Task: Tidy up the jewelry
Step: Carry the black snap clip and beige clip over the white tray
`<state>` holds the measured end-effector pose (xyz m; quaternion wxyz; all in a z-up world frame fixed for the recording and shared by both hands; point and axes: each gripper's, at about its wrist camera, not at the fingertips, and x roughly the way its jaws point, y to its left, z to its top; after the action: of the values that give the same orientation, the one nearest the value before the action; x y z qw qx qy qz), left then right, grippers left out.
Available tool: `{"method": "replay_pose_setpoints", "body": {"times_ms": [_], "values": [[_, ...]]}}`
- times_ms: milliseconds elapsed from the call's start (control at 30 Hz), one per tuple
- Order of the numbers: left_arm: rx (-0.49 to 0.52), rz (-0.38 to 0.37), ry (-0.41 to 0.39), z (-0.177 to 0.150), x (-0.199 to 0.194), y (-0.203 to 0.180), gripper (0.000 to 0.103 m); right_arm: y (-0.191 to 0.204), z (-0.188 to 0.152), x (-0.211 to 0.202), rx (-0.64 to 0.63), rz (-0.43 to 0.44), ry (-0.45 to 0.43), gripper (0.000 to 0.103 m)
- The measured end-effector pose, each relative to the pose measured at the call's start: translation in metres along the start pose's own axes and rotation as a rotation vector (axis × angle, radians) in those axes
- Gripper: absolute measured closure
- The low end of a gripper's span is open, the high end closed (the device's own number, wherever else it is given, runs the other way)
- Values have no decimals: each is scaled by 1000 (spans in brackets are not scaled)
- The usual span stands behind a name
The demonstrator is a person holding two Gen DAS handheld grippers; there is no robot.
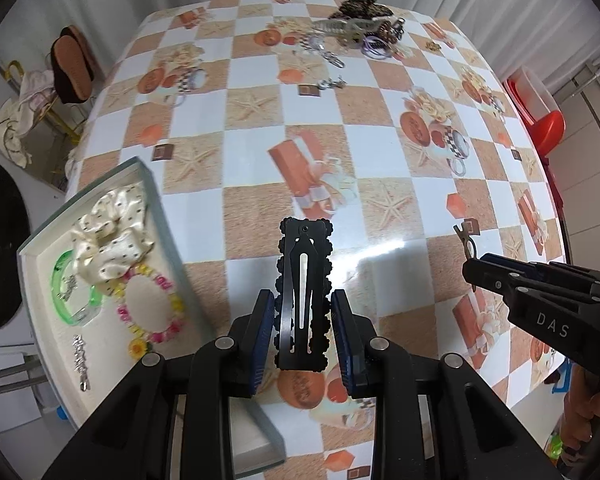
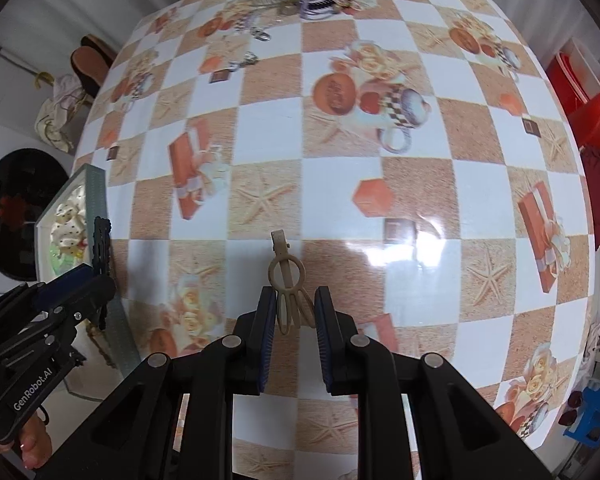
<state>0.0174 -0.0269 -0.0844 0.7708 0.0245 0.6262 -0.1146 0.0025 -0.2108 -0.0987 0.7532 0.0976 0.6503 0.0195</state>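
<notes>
My left gripper (image 1: pixel 303 332) is shut on a black scalloped snap hair clip (image 1: pixel 303 292), held above the table next to the white tray (image 1: pixel 40 236). The tray holds a cream dotted scrunchie (image 1: pixel 112 228), a green bangle (image 1: pixel 66 292), a colourful bead bracelet (image 1: pixel 152 308) and a small silver piece (image 1: pixel 81 360). My right gripper (image 2: pixel 296 312) is shut on a beige hair clip (image 2: pixel 286 284), above the table's near side; it also shows in the left wrist view (image 1: pixel 466 240). A pile of jewelry (image 1: pixel 352 28) lies at the far edge.
The checkered tablecloth (image 1: pixel 340 152) covers the table. Loose rings and a keychain piece (image 1: pixel 332 84) lie short of the far pile. A red chair (image 2: pixel 592 116) stands at the right, a black round object (image 2: pixel 16 208) and a cloth-draped rack (image 1: pixel 24 120) at the left.
</notes>
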Motion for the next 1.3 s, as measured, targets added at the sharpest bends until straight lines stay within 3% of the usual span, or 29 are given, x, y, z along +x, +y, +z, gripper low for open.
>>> {"method": "replay_pose_setpoints", "body": {"times_ms": [700, 1067, 1300], "values": [[-191, 31, -47, -53, -33, 91, 69, 114, 3, -8, -207, 58, -4, 82], [-341, 82, -26, -99, -32, 151, 69, 187, -10, 7, -354, 105, 46, 82], [-386, 92, -3, -117, -22, 170, 69, 217, -19, 21, -412, 121, 91, 82]]}}
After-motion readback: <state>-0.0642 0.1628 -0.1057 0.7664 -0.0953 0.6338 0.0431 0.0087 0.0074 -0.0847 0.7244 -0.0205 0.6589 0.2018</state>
